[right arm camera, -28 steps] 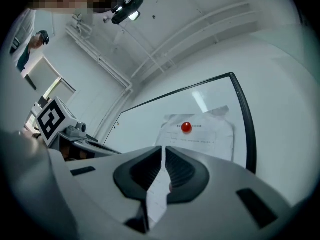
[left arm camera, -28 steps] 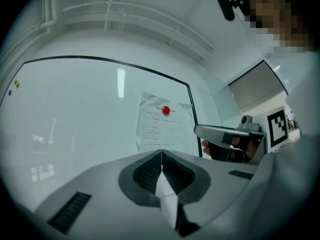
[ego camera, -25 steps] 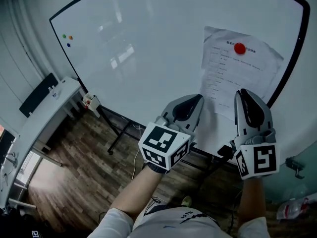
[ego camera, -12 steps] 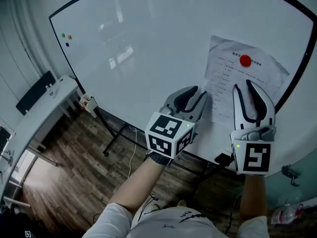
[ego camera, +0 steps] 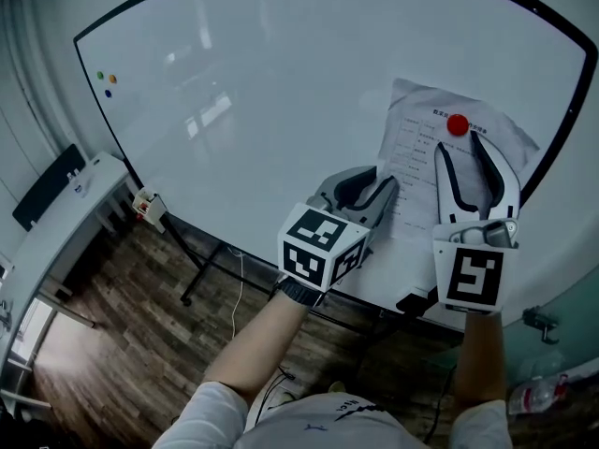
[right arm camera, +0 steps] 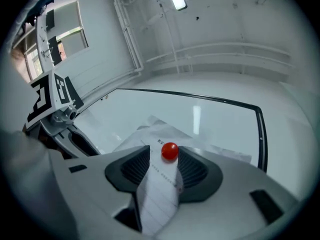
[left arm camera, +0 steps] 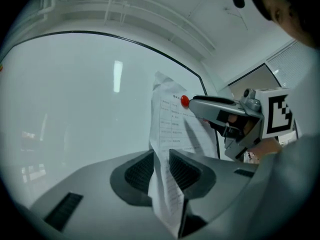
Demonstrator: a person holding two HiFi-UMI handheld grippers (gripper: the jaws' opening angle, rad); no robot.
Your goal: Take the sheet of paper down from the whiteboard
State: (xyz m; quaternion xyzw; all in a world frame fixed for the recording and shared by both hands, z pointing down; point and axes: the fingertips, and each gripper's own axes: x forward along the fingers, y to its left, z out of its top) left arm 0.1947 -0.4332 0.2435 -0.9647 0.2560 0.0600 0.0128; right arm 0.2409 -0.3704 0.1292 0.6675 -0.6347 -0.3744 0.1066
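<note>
Cool dim light, whiteboard [ego camera: 281,92] glare, fisheye edges

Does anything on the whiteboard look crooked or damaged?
Yes. The sheet of paper hangs tilted and wrinkled on the whiteboard under a single red magnet, and its lower left edge is bent outward, pinched in the left gripper.

Glossy whiteboard [ego camera: 281,82], creased matt paper sheet [ego camera: 412,152] — shiny red magnet [ego camera: 457,125], seemingly plastic — above wood-grain floor [ego camera: 122,344].
</note>
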